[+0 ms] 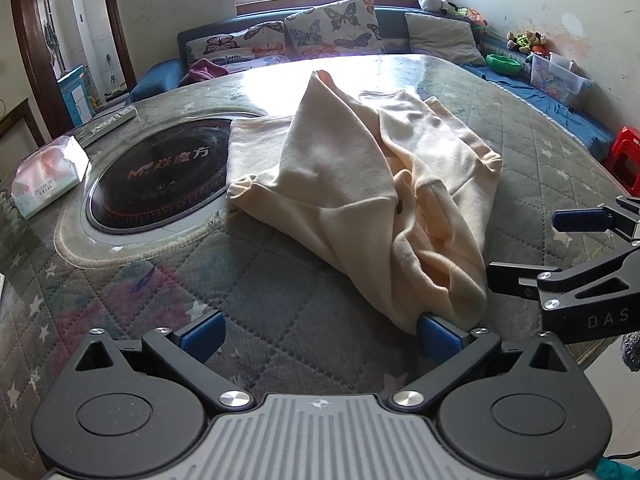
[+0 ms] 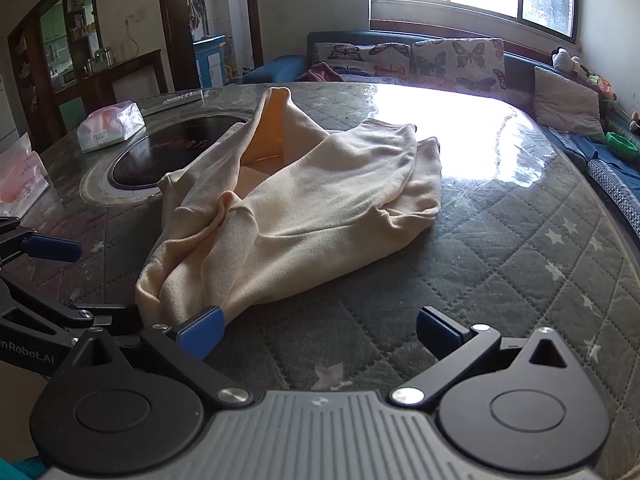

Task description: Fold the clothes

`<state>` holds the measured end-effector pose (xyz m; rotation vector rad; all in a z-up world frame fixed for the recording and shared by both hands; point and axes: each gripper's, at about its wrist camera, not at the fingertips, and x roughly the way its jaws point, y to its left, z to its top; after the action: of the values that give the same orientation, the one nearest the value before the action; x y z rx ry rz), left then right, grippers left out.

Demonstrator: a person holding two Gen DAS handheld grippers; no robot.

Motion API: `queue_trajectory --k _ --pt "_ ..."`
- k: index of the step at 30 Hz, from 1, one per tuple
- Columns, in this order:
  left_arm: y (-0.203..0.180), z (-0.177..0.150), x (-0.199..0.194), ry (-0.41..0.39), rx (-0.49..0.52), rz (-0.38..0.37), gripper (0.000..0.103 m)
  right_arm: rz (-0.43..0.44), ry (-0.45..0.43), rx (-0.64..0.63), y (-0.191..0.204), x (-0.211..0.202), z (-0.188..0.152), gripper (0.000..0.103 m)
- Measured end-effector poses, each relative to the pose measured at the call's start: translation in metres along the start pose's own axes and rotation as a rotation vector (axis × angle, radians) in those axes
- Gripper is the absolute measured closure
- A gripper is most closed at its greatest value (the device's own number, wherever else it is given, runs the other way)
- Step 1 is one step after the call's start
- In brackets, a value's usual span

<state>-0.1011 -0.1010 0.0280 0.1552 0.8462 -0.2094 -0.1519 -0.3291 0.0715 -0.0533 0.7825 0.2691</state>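
A cream garment (image 1: 360, 184) lies crumpled in a heap on the quilted round table (image 1: 200, 280); it also shows in the right wrist view (image 2: 304, 200). My left gripper (image 1: 320, 336) is open, its jaws wide apart, and the right blue pad (image 1: 438, 334) touches the garment's near corner. My right gripper (image 2: 320, 332) is open too, and its left blue pad (image 2: 202, 332) touches the garment's near edge. Each gripper appears in the other's view, the right one (image 1: 532, 246) at the right side and the left one (image 2: 64, 280) at the left side.
A black round hotplate (image 1: 160, 176) is set into the table's left part. A tissue pack (image 1: 44, 180) and a remote (image 1: 108, 122) lie near the left rim. A sofa with butterfly cushions (image 1: 320, 28) runs behind. A red stool (image 1: 624, 160) stands at right.
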Motion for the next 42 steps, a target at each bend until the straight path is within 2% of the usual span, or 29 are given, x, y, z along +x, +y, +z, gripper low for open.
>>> queue_trajectory --k 10,18,25,32,36,39,40,42 --pt "0.011 0.016 -0.005 -0.038 0.007 -0.005 0.0 0.019 -0.025 -0.011 -0.005 0.003 0.018 0.0" --pt "0.031 0.045 0.0 -0.094 -0.017 0.011 0.0 -0.003 -0.062 -0.039 -0.015 0.017 0.048 0.001" --pt "0.039 0.09 0.019 -0.157 -0.008 0.019 0.0 -0.029 -0.089 -0.026 -0.038 0.038 0.082 0.009" --pt "0.035 0.148 0.054 -0.196 0.001 -0.031 0.001 -0.022 -0.087 0.011 -0.063 0.066 0.112 0.018" --pt "0.033 0.174 0.083 -0.189 0.009 -0.07 0.002 -0.014 -0.08 0.019 -0.075 0.084 0.128 0.024" --pt "0.033 0.183 0.106 -0.147 0.003 -0.102 0.006 -0.007 -0.077 0.027 -0.082 0.099 0.14 0.028" --pt "0.034 0.185 0.113 -0.131 -0.006 -0.121 0.008 -0.001 -0.074 0.03 -0.085 0.105 0.145 0.03" --pt "0.035 0.187 0.125 -0.1 -0.022 -0.156 0.019 0.012 -0.068 0.036 -0.09 0.117 0.154 0.034"
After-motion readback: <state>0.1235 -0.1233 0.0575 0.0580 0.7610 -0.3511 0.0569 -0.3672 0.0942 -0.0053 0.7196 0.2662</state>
